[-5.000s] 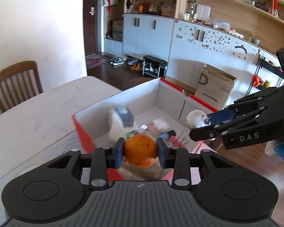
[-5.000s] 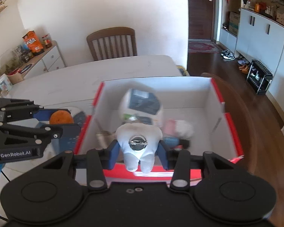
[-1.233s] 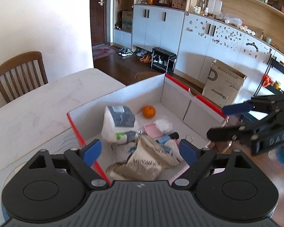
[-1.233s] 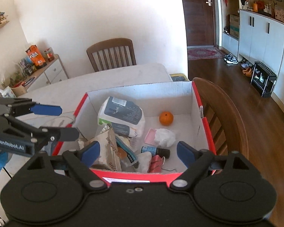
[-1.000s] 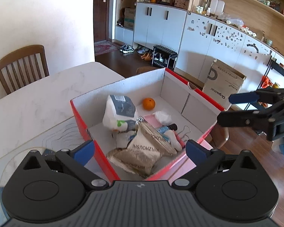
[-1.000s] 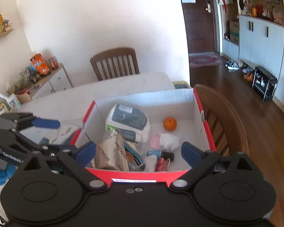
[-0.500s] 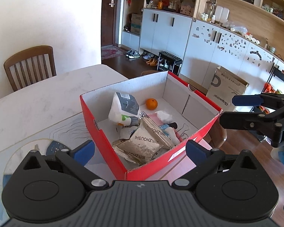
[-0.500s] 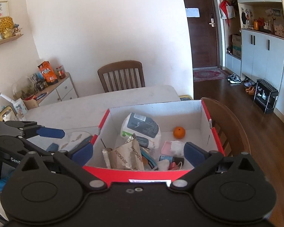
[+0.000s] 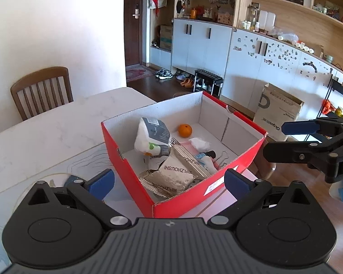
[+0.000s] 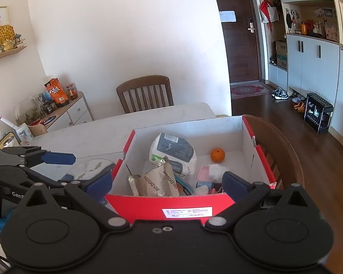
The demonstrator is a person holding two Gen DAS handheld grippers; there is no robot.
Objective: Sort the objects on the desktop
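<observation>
Both grippers empty, jaws spread wide above the red box

The left gripper (image 9: 169,180) and right gripper (image 10: 168,182) hold nothing; scan the table (image 9: 45,137) for leftovers (little shows) and keep clear of the box (image 9: 185,196) walls. The box sits at the table's edge, its long axis running away toward the cupboards, with the orange (image 9: 185,130) at its far end.

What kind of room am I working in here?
Most likely a home dining and living area: a wooden dining chair at a pale table, a shoe rack by the entry door, and wall cabinets under cluttered shelves.
</observation>
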